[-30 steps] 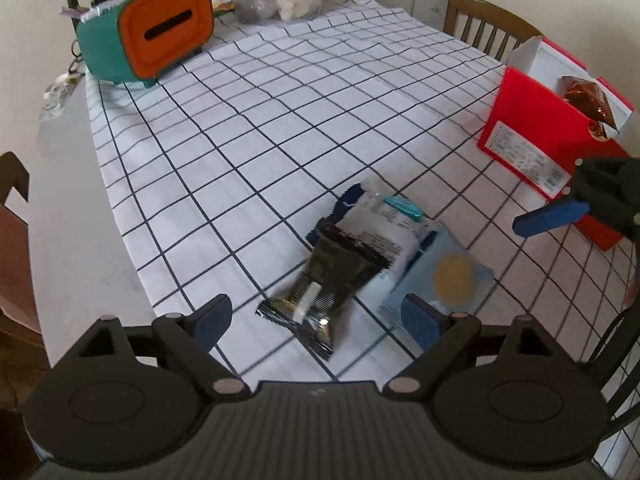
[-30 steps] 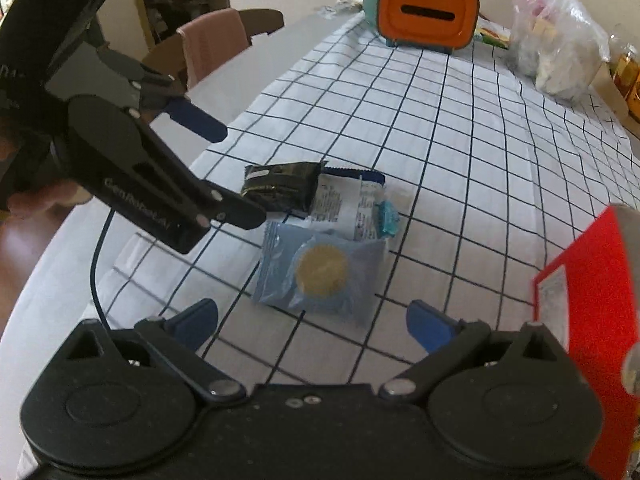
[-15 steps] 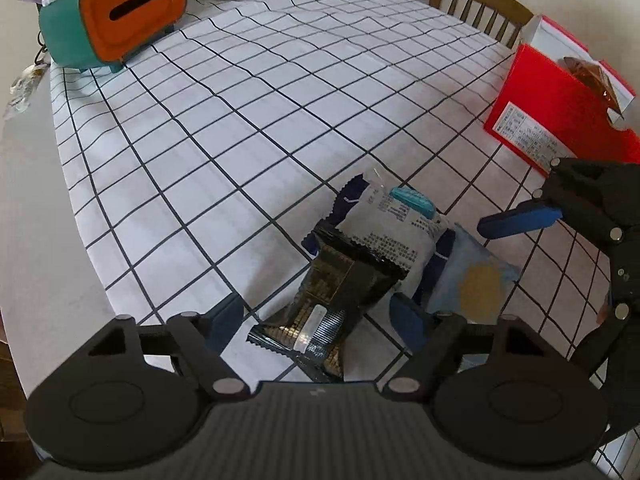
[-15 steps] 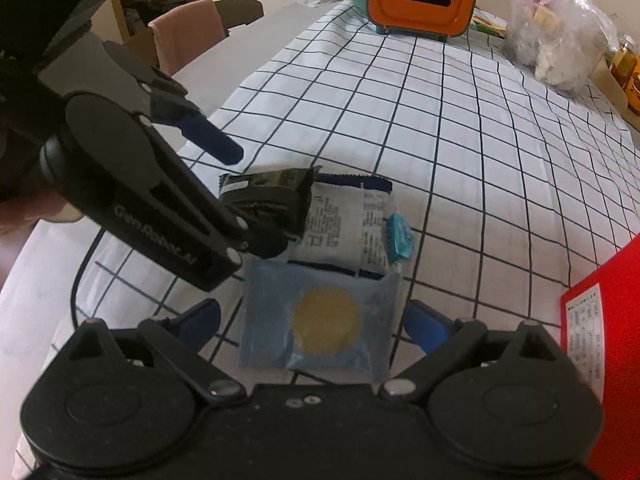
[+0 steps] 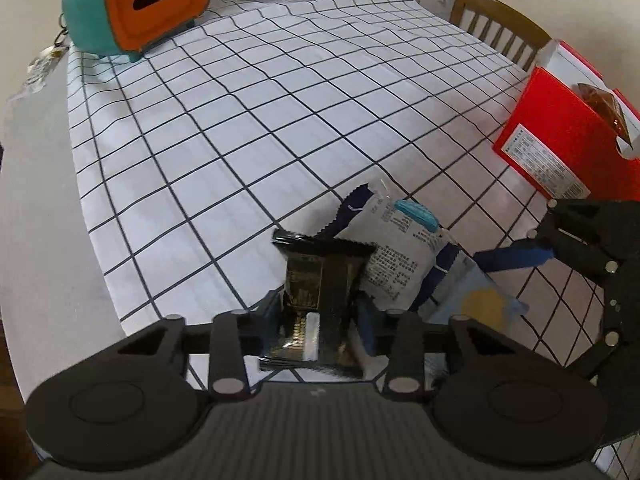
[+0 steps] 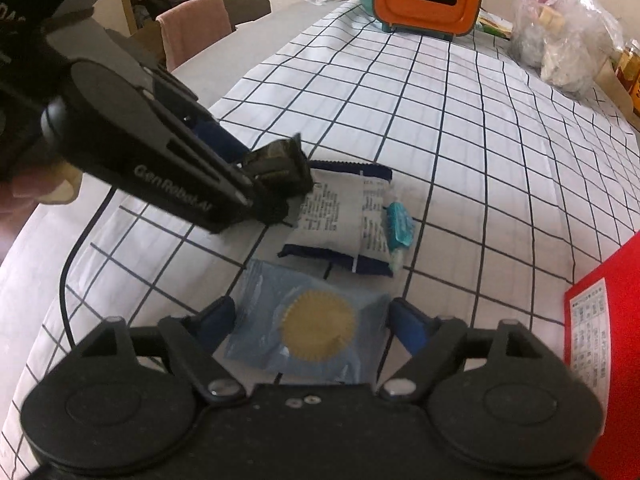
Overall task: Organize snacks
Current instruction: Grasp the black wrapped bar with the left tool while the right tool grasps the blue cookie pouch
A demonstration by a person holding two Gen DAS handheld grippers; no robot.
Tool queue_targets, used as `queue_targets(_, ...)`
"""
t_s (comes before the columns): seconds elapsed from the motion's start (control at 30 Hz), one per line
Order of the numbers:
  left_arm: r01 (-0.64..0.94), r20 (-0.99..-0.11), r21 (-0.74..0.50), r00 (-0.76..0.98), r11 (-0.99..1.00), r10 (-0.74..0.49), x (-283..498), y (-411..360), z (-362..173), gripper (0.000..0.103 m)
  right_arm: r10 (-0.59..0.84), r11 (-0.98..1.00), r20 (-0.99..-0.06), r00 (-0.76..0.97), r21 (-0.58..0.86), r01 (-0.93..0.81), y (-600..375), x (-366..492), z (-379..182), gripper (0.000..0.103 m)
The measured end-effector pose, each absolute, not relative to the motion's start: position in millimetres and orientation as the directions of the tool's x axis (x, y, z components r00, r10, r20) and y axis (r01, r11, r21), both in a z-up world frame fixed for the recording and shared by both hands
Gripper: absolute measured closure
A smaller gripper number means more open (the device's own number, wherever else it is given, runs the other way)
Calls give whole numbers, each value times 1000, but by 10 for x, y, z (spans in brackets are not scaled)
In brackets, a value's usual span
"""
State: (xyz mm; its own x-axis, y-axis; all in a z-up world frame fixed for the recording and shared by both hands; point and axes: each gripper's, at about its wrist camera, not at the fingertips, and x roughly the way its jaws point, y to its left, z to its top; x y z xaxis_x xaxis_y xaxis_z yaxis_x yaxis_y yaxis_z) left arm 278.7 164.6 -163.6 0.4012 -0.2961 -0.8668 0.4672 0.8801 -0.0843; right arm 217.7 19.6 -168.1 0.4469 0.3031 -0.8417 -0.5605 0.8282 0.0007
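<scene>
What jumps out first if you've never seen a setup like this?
Probably the left gripper clamped on a black snack packet at the near edge of the checked tablecloth. Beside it, the open right gripper straddles a blue packet showing a round yellow biscuit. A bright red box stands to the right.

The black packet's (image 5: 320,300) near end is hidden behind the left gripper (image 5: 318,322) body. The red box (image 6: 608,320) is cut off by the right edge, and its label print is too small to read. The blue packet's (image 6: 308,328) near edge slips under the right gripper (image 6: 310,320) housing. Contents of the clear bag (image 6: 564,28) are blurred.
</scene>
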Motion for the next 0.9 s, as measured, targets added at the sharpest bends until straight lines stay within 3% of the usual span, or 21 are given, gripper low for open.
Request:
queue_targets(0.43, 339, -847, -99, 465, 936, -258, 2612, 1730, -1638, 71, 316, 846, -827, 466, 24, -532, 48, 2039, -1610, 45)
queue_targets(0.9, 240, -843, -129, 484, 962, -234, 2300, 1738, -1523, 71, 342, 873, -798, 496, 75, -483, -214, 1801, -1370, 49)
